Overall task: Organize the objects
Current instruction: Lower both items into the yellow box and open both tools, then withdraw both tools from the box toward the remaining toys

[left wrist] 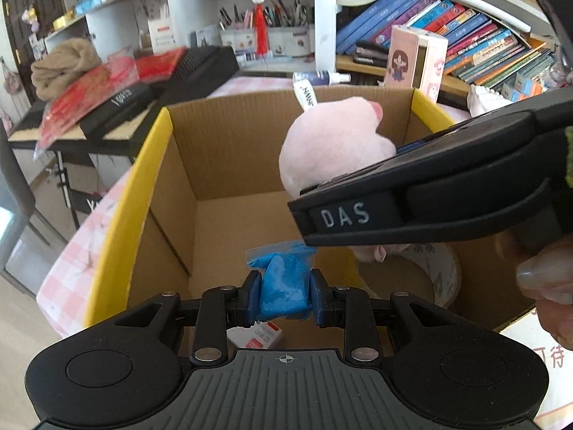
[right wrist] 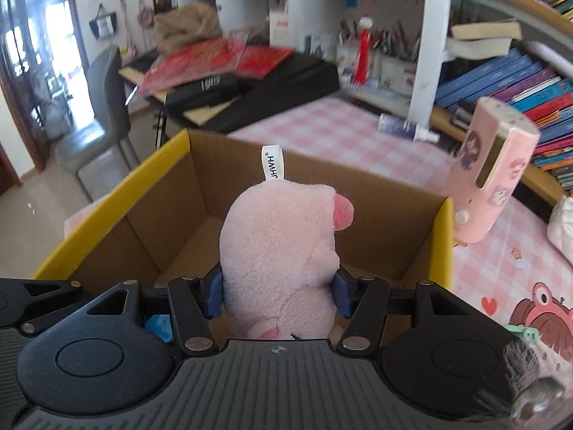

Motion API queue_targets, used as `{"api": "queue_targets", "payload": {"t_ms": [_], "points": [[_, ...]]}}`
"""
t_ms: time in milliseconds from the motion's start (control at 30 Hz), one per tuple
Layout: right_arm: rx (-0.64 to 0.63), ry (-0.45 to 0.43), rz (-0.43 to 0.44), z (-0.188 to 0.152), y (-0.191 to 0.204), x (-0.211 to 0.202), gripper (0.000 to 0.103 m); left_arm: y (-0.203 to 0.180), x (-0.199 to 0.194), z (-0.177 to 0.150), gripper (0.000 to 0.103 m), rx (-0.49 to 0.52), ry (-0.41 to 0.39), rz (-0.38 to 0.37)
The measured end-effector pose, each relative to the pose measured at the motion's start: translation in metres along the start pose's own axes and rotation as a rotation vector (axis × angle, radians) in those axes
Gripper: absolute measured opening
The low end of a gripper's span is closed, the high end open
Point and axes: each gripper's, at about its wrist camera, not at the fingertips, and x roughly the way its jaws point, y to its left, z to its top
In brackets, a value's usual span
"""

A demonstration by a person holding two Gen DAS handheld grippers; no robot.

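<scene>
My left gripper [left wrist: 284, 295] is shut on a small bag of blue powder [left wrist: 284, 283] and holds it over the open cardboard box [left wrist: 229, 143] with yellow flaps. My right gripper [right wrist: 277, 295] is shut on a pink plush toy [right wrist: 279, 247] with a white tag, held above the same box [right wrist: 168, 200]. In the left wrist view the plush [left wrist: 333, 143] and the right gripper's black body [left wrist: 447, 182] hang at the right over the box. A tape roll [left wrist: 444, 268] and a small red-and-white packet [left wrist: 256, 335] lie on the box floor.
The box stands on a pink checked tablecloth [right wrist: 340, 132]. A pink cartoon case [right wrist: 490, 175] stands right of the box, a spray bottle [right wrist: 404, 127] behind it. Bookshelves [left wrist: 465, 36] fill the back right. A black keyboard with red items [right wrist: 229, 82] and a chair [right wrist: 104, 107] are at left.
</scene>
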Motion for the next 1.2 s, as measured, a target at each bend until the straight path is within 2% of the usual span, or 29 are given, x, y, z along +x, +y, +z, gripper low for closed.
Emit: {"api": "queue_targets", "payload": {"t_ms": [167, 300, 400, 533, 633, 667, 733, 967, 1200], "points": [[-0.014, 0.07, 0.019, 0.001, 0.001, 0.01, 0.056, 0.0, 0.004, 0.001, 0.027, -0.006, 0.013, -0.005], [-0.04, 0.083, 0.017, 0.001, 0.004, 0.013, 0.057, 0.001, 0.004, 0.002, 0.029, -0.011, 0.008, -0.001], [-0.041, 0.076, 0.016, 0.002, 0.003, 0.013, 0.061, 0.001, -0.002, 0.002, 0.03, -0.016, -0.029, 0.007], [0.008, 0.039, 0.023, 0.001, -0.002, 0.003, 0.061, 0.001, -0.015, 0.001, 0.051, -0.018, -0.079, 0.021], [0.033, -0.012, 0.012, 0.0, -0.003, -0.011, 0.065, 0.004, -0.028, -0.002, 0.057, -0.03, -0.122, 0.027], [0.038, -0.029, 0.005, 0.0, -0.003, -0.017, 0.067, 0.006, -0.032, -0.002, 0.067, -0.036, -0.133, 0.028], [0.055, -0.063, -0.01, -0.002, -0.002, -0.03, 0.069, 0.008, -0.042, -0.005, 0.073, -0.049, -0.169, 0.029], [0.123, -0.22, -0.096, -0.019, 0.003, -0.084, 0.072, 0.02, -0.086, -0.019, 0.082, -0.072, -0.286, 0.036], [0.146, -0.353, -0.205, -0.051, 0.017, -0.132, 0.073, 0.028, -0.119, -0.042, 0.086, -0.087, -0.356, 0.038]]}}
